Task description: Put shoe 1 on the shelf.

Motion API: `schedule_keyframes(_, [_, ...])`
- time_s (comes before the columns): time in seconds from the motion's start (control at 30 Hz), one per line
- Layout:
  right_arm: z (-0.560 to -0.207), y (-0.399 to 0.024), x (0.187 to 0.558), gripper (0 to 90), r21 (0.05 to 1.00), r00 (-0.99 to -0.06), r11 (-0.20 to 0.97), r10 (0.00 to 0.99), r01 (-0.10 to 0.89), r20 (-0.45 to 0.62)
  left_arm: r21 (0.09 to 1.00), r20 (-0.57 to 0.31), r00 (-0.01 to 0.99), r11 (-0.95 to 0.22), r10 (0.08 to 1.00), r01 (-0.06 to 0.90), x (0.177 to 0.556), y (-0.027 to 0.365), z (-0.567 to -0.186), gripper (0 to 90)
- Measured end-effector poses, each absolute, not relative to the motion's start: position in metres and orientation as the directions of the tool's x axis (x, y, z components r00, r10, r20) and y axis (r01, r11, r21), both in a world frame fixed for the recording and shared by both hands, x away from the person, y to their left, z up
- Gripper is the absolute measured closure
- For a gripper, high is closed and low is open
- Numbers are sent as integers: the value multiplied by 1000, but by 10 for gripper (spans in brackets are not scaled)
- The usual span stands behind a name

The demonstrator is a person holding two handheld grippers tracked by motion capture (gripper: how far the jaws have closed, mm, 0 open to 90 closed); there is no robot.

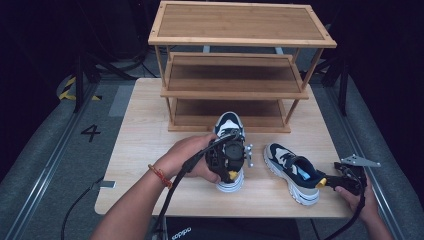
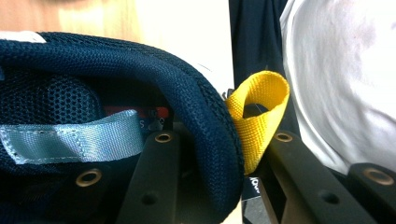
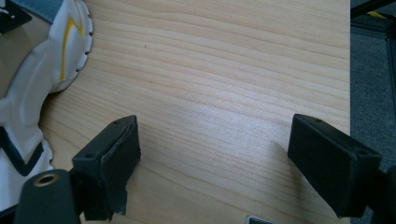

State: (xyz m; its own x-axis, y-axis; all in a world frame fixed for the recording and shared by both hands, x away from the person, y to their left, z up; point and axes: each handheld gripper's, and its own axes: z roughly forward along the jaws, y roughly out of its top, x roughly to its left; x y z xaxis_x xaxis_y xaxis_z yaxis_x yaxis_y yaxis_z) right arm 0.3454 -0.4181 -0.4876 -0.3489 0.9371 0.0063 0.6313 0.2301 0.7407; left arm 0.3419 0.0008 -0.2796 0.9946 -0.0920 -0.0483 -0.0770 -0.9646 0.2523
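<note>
High view puts our left gripper (image 1: 231,165) at centre frame, on the heel of one shoe (image 1: 229,150) standing before the wooden rack (image 1: 240,70). Left gripper view shows its jaws pinching the navy heel collar, one inside, one outside by the yellow loop (image 2: 258,112). Our right gripper (image 1: 334,181) sits lower right, just beside the second shoe (image 1: 292,170), jaws spread wide over bare table (image 3: 224,84).

Both sneakers navy/cream w/ white soles: left sneaker (image 1: 229,150), right sneaker (image 1: 292,171). Yellow heel loop (image 2: 257,116), pale blue-grey ribbon tab (image 2: 70,140) inside navy mesh collar. Table (image 1: 150,150) light wood grain; rack (image 1: 240,60) warmer brown wood. Grippers black. Red bracelet (image 1: 160,175) on wrist.
</note>
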Motion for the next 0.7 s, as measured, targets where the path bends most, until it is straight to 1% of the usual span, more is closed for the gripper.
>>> schedule_keyframes(0.1, [-488, -418, 345, 172, 741, -349, 230, 937, 631, 6, 266, -25, 995, -960, -100, -90, 345, -3, -267, 754])
schedule_keyframes(0.2, [-488, -418, 345, 172, 741, -349, 230, 937, 631, 6, 272, -21, 993, -956, -115, -105, 346, -6, -257, 753])
schedule_keyframes(0.3, [-488, -418, 345, 172, 741, -349, 230, 937, 631, 6, 254, 5, 990, -958, -138, -135, 348, -9, -243, 752])
schedule_keyframes(0.37, [-488, -418, 345, 172, 741, -349, 230, 937, 631, 6, 263, 7, 991, -956, -130, -127, 350, -9, -238, 751])
schedule_keyframes(0.6, [-488, -418, 345, 173, 741, -349, 230, 937, 631, 6, 248, 47, 987, -956, -151, -158, 373, -13, -215, 747])
schedule_keyframes(0.7, [-488, -418, 345, 172, 740, -350, 233, 937, 632, 4, 253, 52, 989, -956, -139, -148, 387, -15, -209, 744])
